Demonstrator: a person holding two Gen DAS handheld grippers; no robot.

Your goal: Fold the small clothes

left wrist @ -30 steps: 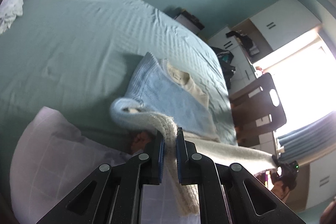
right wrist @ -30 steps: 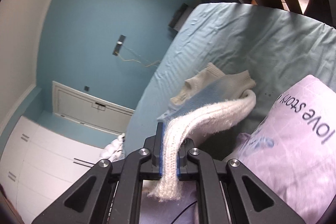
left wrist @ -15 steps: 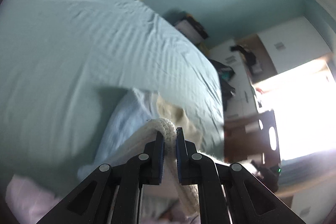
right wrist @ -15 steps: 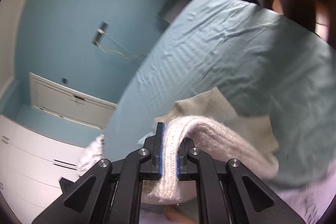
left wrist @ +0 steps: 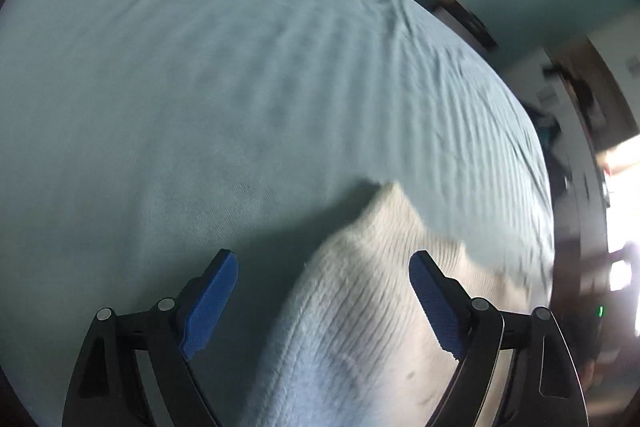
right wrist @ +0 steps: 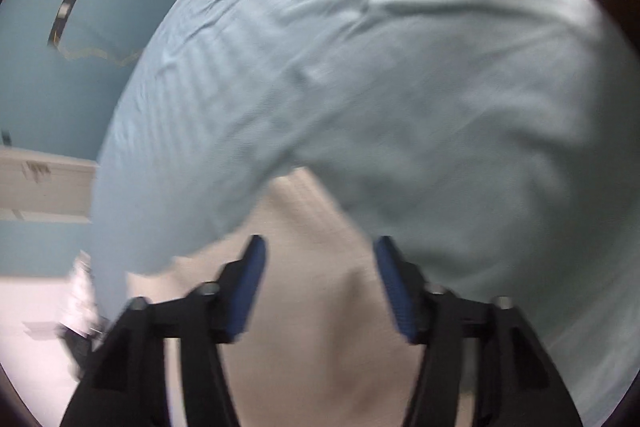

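Observation:
A ribbed knit garment (left wrist: 360, 315), cream shading to pale blue, lies on the teal bedsheet (left wrist: 200, 87). My left gripper (left wrist: 324, 263) hangs just above it, its jaws opening wide, the blue pads clear of the knit that lies between them. In the right wrist view the same cream garment (right wrist: 316, 291) spreads below my right gripper (right wrist: 318, 247), whose jaws are also opening with the cloth between them, untouched by the pads. Both views are blurred by motion.
The teal sheet (right wrist: 400, 87) fills most of both views. A teal wall (right wrist: 80, 67) and white cupboard (right wrist: 36, 187) lie off the bed's far side. Dark furniture (left wrist: 580, 147) and a bright window (left wrist: 624, 207) stand beyond the bed edge at right.
Both grippers swung down toward the bed carrying the knit edge, then let go of it; their jaws now stand wide and the garment lies on the sheet. The lilac pillow has left view.

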